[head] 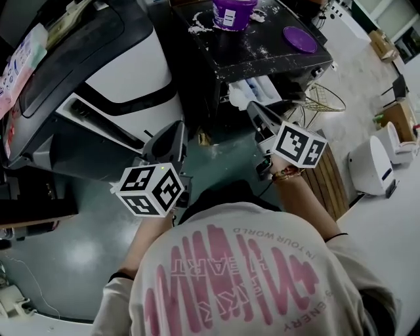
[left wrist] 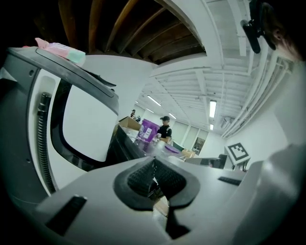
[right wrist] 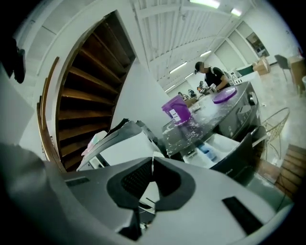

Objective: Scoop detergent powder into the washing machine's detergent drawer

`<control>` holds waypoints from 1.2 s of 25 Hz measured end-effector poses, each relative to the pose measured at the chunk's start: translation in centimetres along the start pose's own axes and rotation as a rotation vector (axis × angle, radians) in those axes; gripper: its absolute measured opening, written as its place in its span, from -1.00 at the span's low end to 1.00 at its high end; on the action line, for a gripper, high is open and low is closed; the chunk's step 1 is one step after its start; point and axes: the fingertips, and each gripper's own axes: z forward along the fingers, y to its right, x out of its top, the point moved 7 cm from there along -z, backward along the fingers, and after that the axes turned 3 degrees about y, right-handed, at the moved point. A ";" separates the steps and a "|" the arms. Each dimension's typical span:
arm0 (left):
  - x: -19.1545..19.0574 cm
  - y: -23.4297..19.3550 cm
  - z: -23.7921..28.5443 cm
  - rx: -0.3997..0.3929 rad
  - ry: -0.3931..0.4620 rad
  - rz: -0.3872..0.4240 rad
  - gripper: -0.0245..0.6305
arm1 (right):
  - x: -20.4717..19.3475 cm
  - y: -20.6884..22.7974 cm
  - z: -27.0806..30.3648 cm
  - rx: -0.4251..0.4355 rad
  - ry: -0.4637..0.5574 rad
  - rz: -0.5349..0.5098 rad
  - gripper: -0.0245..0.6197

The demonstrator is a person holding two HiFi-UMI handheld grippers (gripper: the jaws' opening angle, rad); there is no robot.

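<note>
Powder lies scattered in white flecks over the dark top of the washing machine (head: 262, 49) at the far side of the scene. A purple detergent tub (head: 233, 13) stands on it toward the far edge, and a purple lid (head: 300, 38) lies flat to the right, apart from the tub. Just under the near edge of that top the detergent drawer (head: 256, 88) stands pulled out, white with blue parts inside. The right gripper (head: 250, 105) points at the drawer from the near side, its tip close beside the drawer front; whether it touches cannot be told. In the right gripper view its ribbed pads meet face to face with nothing between them. The left gripper (head: 177, 128) is held further left and nearer, well apart from the drawer, aimed toward the gap between the washing machine and a white and black machine (head: 125, 79) on the left. Its jaws are likewise pressed together and carry nothing. A wire basket (head: 323, 98) sits on the floor to the right of the washing machine, with wooden slats (head: 328, 180) nearer on the same side.
</note>
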 end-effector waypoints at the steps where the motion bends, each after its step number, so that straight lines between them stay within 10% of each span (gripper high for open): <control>1: -0.2 0.0 -0.2 0.001 -0.002 0.002 -0.92 | -0.2 -0.7 -0.1 0.000 -0.001 -0.025 -0.90; 30: -2.3 0.0 -1.6 -0.074 -0.062 0.011 -0.92 | -4.4 -3.8 -2.8 -0.098 -0.015 -0.237 -0.90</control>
